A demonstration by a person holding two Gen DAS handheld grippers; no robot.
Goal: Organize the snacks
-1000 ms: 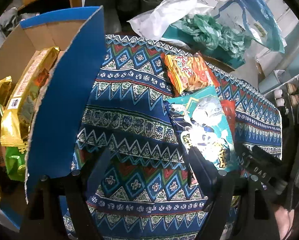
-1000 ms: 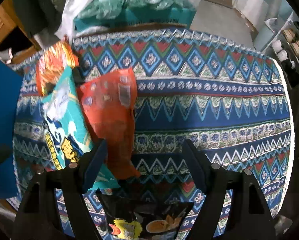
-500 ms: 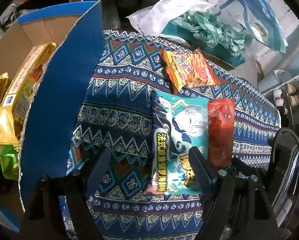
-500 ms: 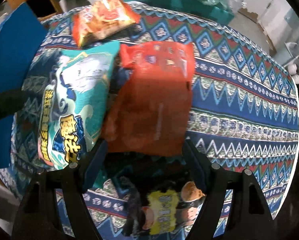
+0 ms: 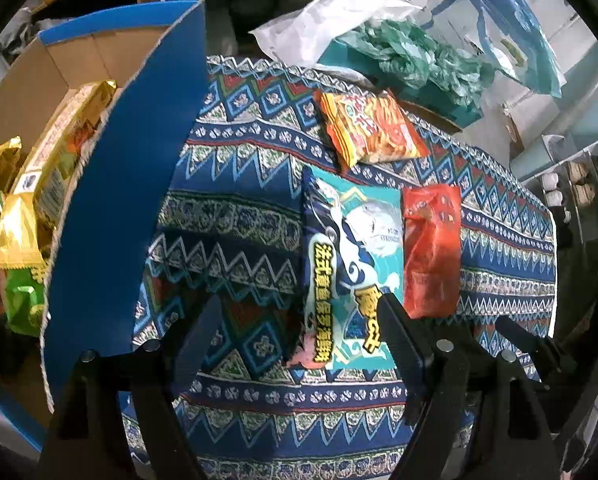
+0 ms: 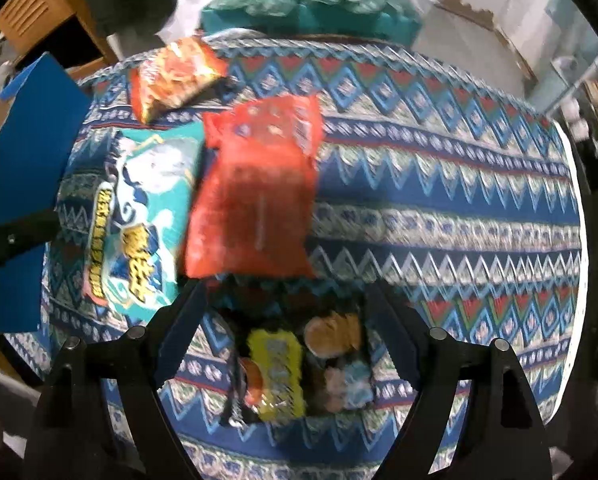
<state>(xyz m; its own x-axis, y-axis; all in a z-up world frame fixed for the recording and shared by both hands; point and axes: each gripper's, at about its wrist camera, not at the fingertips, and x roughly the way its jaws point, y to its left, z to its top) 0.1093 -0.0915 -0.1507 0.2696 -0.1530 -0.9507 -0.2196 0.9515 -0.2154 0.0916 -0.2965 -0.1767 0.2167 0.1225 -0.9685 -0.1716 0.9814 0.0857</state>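
Note:
On the patterned cloth (image 5: 235, 216) lie an orange pack (image 5: 371, 132), a teal pack (image 5: 355, 268) and a red pack (image 5: 431, 248) side by side. My left gripper (image 5: 295, 320) hangs open above the cloth, its right finger over the teal pack's lower corner, with nothing between the pads. In the right wrist view the red pack (image 6: 255, 192), teal pack (image 6: 139, 216) and orange pack (image 6: 175, 76) lie ahead. My right gripper (image 6: 287, 304) is above a black pack with a yellow label (image 6: 295, 372). Its jaws are opening and stand on either side of the pack without pressing it.
A cardboard box with a blue flap (image 5: 111, 220) stands at the left and holds several gold and green snack packs (image 5: 19, 240). Plastic bags (image 5: 399, 52) crowd the table's far edge. The cloth to the right of the red pack (image 6: 439, 208) is bare.
The teal pack has shifted left off the red pack and lies flat. My right gripper has drawn off to the right, and the black pack has come up between its fingers.

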